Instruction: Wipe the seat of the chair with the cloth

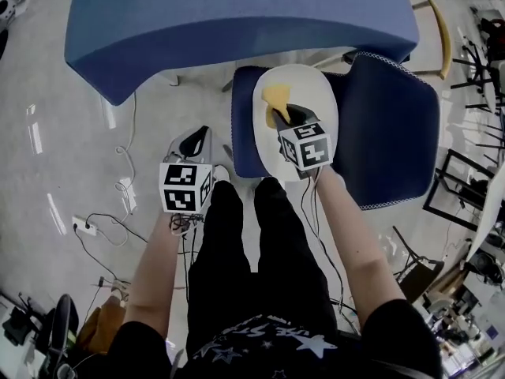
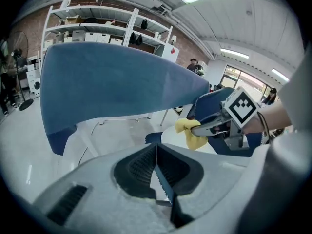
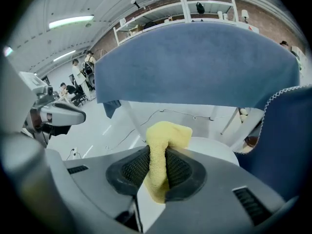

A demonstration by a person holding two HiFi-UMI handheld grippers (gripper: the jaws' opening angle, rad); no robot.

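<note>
Pale floor (image 1: 47, 93), cables (image 1: 118, 212) strewn. One blue desk (image 1: 237, 22), one chair (image 1: 394, 133). One yellow cloth (image 1: 276, 97) clamped in right tongs (image 1: 286, 110) over white seat (image 1: 316, 89). Left tongs (image 1: 196, 136) closed, empty.

light: bright ceiling strips | edges: fisheye-warped, dark-vignetted | focus: sharp

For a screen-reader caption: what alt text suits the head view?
The right gripper, shut on a yellow cloth, holds it over the white chair seat. The left gripper hangs shut and empty above the floor.
</note>
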